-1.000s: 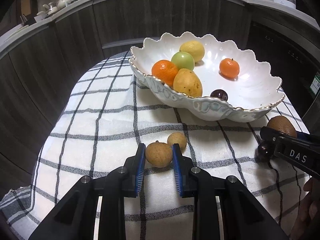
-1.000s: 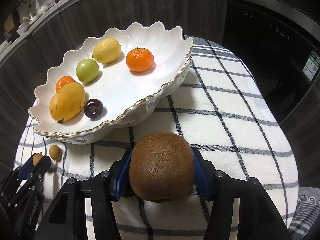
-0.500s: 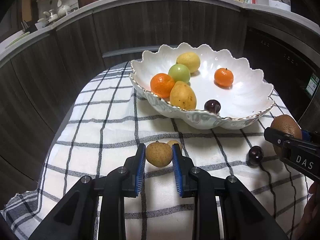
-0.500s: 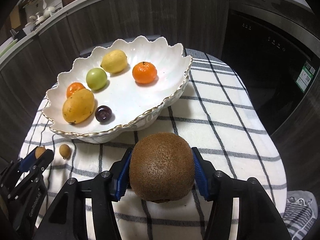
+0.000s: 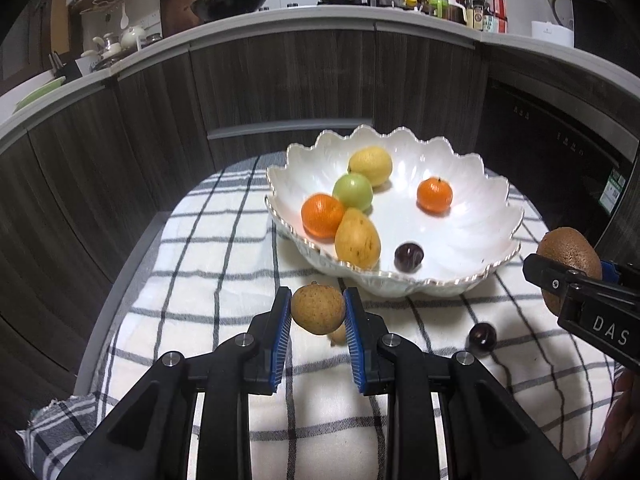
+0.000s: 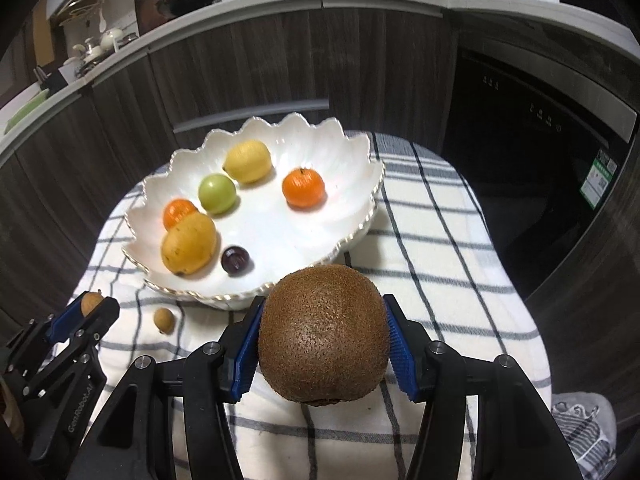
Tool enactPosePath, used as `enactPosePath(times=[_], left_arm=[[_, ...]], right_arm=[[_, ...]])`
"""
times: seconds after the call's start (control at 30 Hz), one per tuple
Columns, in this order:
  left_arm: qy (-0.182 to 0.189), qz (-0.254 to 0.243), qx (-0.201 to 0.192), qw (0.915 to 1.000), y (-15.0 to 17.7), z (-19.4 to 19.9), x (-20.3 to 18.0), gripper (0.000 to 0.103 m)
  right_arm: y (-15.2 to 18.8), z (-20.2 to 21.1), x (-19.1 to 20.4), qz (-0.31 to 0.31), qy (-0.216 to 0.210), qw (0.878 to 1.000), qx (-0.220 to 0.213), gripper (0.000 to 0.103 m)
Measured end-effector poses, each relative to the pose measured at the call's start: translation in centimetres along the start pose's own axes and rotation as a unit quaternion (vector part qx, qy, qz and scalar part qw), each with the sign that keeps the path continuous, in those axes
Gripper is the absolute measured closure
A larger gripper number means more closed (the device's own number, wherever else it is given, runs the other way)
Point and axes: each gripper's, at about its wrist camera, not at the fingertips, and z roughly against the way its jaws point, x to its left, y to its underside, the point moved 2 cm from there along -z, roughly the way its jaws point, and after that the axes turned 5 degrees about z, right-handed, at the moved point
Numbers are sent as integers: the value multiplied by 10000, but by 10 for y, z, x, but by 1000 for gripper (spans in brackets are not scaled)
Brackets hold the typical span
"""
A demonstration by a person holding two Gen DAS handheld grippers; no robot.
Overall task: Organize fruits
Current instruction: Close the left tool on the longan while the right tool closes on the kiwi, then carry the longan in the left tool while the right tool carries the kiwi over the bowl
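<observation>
Left wrist view: left hand-held gripper (image 5: pixel 317 322) is clamped on a small tan longan (image 5: pixel 318 309), lifted above the checked cloth (image 5: pixel 200 280) — a second longan (image 5: pixel 338 334) and a dark cherry (image 5: pixel 482 336) lie below, short of the scalloped white bowl (image 5: pixel 472 280).

Right wrist view: right hand-held gripper (image 6: pixel 323 346) is clamped on a brown kiwi (image 6: pixel 323 332) — round and heavy, it may slip out or clip the bowl's rim.

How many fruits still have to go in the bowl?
Six fruits already sit in the white bowl. In hand: the left gripper holds a small tan fruit, and the right gripper holds the kiwi. Still lying on the checked cloth: another small tan fruit and a dark plum.
</observation>
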Motion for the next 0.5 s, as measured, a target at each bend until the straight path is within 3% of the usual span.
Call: enactPosePath(times=[0.5], left_arm=[[236,62,-171,9996,-61,-22,-8,76]], right_arm=[[-56,1,6,208,-93,9992,-340,47]])
